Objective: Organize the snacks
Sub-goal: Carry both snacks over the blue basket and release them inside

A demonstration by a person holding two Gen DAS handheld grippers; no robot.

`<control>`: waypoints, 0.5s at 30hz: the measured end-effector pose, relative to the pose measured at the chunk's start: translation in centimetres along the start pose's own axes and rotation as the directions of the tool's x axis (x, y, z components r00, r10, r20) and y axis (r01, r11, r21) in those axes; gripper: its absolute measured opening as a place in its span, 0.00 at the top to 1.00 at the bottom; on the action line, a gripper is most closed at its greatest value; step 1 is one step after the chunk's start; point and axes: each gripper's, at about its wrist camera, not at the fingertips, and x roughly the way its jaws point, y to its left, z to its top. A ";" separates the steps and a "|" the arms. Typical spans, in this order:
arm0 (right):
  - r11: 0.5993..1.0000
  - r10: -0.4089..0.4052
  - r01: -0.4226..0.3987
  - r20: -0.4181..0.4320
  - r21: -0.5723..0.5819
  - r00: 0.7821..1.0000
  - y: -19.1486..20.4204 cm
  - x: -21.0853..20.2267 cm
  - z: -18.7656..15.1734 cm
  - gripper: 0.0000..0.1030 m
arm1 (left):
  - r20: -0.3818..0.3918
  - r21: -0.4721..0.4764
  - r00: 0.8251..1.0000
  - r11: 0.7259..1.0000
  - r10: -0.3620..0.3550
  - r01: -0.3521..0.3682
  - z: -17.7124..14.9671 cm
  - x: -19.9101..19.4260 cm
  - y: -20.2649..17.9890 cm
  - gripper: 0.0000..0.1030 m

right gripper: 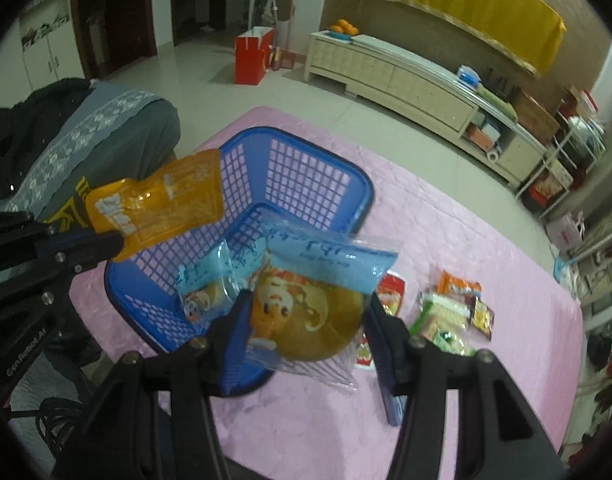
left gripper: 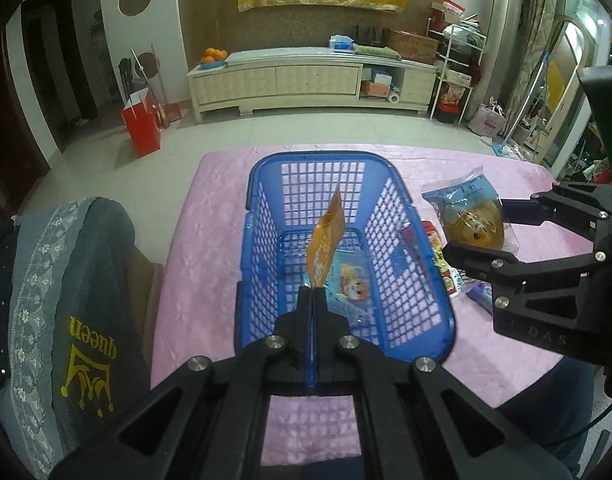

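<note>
The left gripper [left gripper: 313,290] is clenched on a flat orange snack pouch [left gripper: 326,242] above the blue lattice plastic basket [left gripper: 410,216]; the right gripper [right gripper: 306,316] grasps a blue-topped clear bun packet [right gripper: 306,300] over the basket's right rim, pink tabletop [right gripper: 446,216] beyond lying open

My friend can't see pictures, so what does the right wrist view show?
The right hand-held gripper holds a blue cake packet beside a blue basket on a pink table. The left hand-held gripper holds an orange pouch above the basket.
</note>
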 end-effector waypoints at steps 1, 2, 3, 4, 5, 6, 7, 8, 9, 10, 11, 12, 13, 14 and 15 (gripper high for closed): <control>1.000 -0.004 0.004 0.000 -0.010 1.000 0.3 0.2 0.2 0.44 | -0.003 -0.004 1.000 1.000 -0.006 0.006 0.1 0.5 0.3 1.00; 1.000 -0.007 0.007 -0.002 -0.020 1.000 0.4 0.5 0.4 0.43 | -0.007 -0.007 1.000 1.000 -0.011 0.011 0.2 0.7 0.5 1.00; 0.999 -0.007 0.007 -0.004 -0.031 1.000 0.7 0.8 0.7 0.44 | -0.011 -0.012 1.000 1.000 -0.016 0.016 0.2 1.0 0.7 1.00; 0.999 -0.006 0.006 -0.008 -0.037 1.000 0.8 1.2 0.8 0.44 | -0.016 -0.018 1.000 1.000 -0.021 0.021 0.2 1.3 0.9 1.00; 0.999 -0.004 0.003 -0.012 -0.044 1.000 0.9 1.5 1.0 0.44 | -0.022 -0.023 0.999 0.999 -0.029 0.029 0.2 1.7 1.1 1.00; 0.999 -0.001 0.001 -0.014 -0.049 1.000 1.1 1.7 1.1 0.44 | -0.026 -0.024 0.999 0.999 -0.038 0.037 0.2 2.1 1.1 1.00; 0.998 0.004 -0.005 -0.014 -0.056 1.000 1.2 2.0 1.2 0.44 | -0.030 -0.023 0.999 0.999 -0.042 0.041 0.2 2.4 1.2 1.00; 0.998 0.006 -0.007 -0.015 -0.063 1.000 1.3 2.3 1.2 0.43 | -0.033 -0.023 0.998 0.999 -0.045 0.044 0.3 2.6 1.2 1.00; 0.997 0.007 -0.008 -0.018 -0.071 1.000 1.5 2.6 1.3 0.43 | -0.038 -0.024 0.998 0.999 -0.049 0.048 0.3 3.0 1.2 1.00; 0.997 0.010 -0.012 -0.020 -0.076 1.000 1.5 2.9 1.3 0.43 | -0.042 -0.024 0.998 0.998 -0.050 0.050 0.4 3.2 1.3 1.00; 0.997 0.017 -0.019 -0.023 -0.081 1.000 1.6 3.2 1.3 0.43 | -0.046 -0.026 0.998 0.998 -0.051 0.050 0.4 3.6 1.3 1.00; 0.996 0.023 -0.025 -0.029 -0.083 0.999 1.6 3.5 1.3 0.43 | -0.049 -0.028 0.997 0.998 -0.053 0.052 0.4 3.7 1.4 1.00; 0.996 0.026 -0.028 -0.033 -0.084 0.999 1.7 3.8 1.4 0.43 | -0.053 -0.029 0.997 0.998 -0.055 0.054 0.4 4.0 1.3 1.00; 0.996 0.029 -0.032 -0.037 -0.084 0.999 1.8 4.0 1.5 0.43 | -0.057 -0.029 0.997 0.998 -0.052 0.051 0.4 4.2 1.3 1.00; 0.996 0.034 -0.037 -0.041 -0.082 0.999 1.7 4.3 1.5 0.43 | -0.061 -0.028 0.997 0.998 -0.050 0.048 0.4 4.4 1.3 1.00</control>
